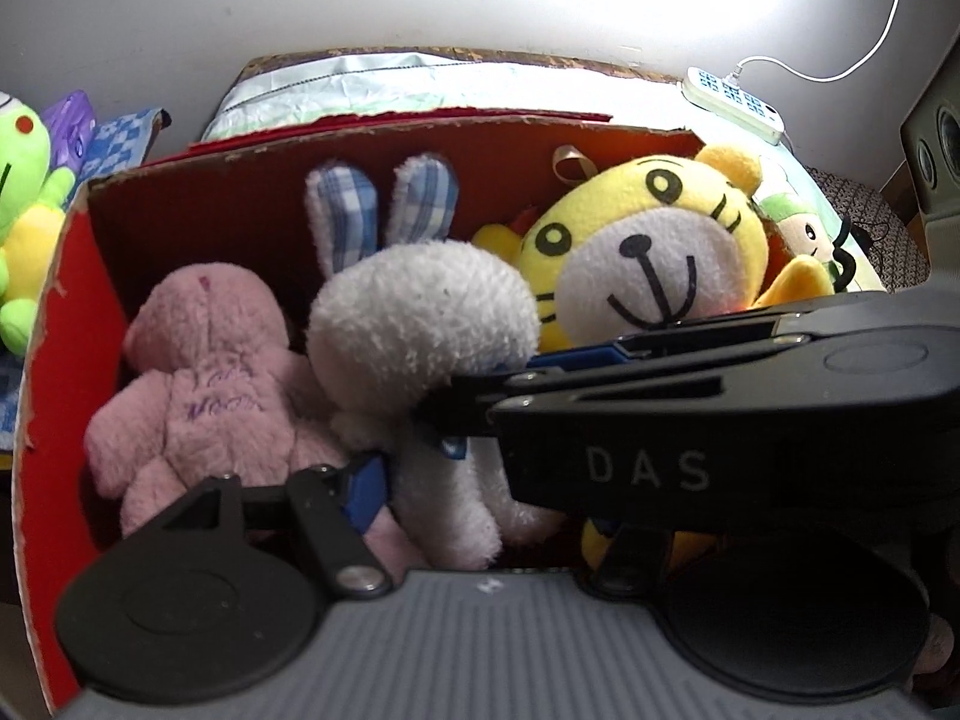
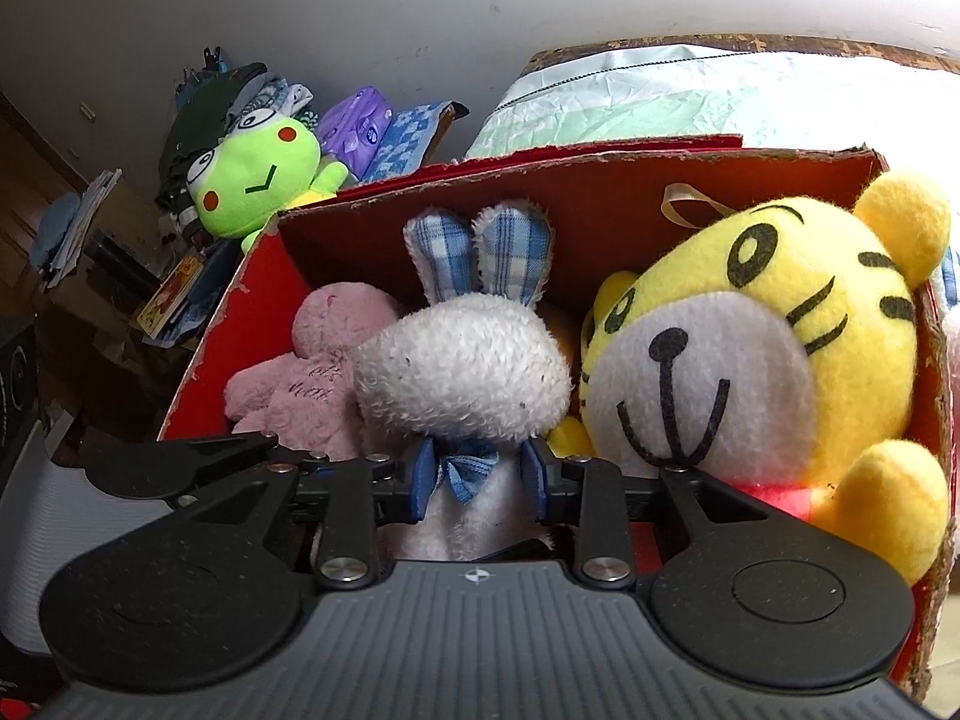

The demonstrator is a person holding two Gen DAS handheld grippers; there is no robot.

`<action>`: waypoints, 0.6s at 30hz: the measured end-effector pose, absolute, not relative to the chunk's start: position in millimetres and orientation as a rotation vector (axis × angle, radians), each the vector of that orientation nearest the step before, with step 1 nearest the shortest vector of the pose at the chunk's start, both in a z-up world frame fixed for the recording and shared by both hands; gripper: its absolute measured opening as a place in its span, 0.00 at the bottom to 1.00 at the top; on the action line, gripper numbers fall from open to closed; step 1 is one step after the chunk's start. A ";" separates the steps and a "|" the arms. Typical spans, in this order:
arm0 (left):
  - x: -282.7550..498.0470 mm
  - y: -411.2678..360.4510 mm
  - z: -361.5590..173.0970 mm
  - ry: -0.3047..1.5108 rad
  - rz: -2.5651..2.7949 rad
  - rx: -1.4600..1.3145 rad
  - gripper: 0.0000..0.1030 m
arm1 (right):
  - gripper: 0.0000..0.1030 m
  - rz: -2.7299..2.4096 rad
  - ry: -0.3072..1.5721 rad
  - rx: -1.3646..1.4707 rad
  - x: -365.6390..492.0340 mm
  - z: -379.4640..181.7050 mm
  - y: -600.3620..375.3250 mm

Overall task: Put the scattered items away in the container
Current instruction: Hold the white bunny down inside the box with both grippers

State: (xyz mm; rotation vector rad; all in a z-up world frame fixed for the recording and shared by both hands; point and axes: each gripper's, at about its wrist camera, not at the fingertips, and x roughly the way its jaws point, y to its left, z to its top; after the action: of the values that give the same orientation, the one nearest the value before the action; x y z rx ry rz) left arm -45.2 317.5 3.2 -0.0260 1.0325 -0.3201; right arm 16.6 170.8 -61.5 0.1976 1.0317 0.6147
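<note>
A white rabbit plush (image 2: 462, 360) with blue checked ears stands upright in the red cardboard box (image 2: 252, 294), between a pink bear plush (image 1: 198, 372) and a yellow tiger plush (image 2: 756, 348). In the right wrist view my right gripper (image 2: 478, 477) has both blue pads against the rabbit's neck, either side of its blue bow. In the left wrist view that gripper reaches in from the right. My left gripper (image 1: 480, 510) sits lower around the rabbit's body. Its left pad (image 1: 360, 492) presses the rabbit's flank, while its other finger is hidden behind the right gripper.
A green frog plush (image 2: 258, 180) sits outside the box to the left, beside purple packs and a blue checked cloth (image 2: 408, 132). Behind the box lies a pale wrapped bundle (image 1: 372, 90). A white power strip (image 1: 735, 99) lies at the back right.
</note>
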 end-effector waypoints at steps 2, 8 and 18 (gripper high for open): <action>-45.0 317.0 3.2 1.035 -0.318 -0.024 0.60 | 0.32 0.614 1.032 0.194 16.3 -61.0 170.5; -44.5 315.5 2.5 1.037 -0.302 -0.016 0.60 | 0.32 0.612 1.032 0.193 16.9 -60.7 171.1; -49.6 313.3 0.7 1.016 -0.280 -0.002 0.61 | 0.33 0.612 1.017 0.188 14.3 -60.0 171.0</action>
State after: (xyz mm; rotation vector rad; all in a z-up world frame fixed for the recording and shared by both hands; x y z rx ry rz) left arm -49.6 313.3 0.7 -0.0016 1.0162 -0.2796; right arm 14.3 171.0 -60.0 0.1879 1.0172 0.6123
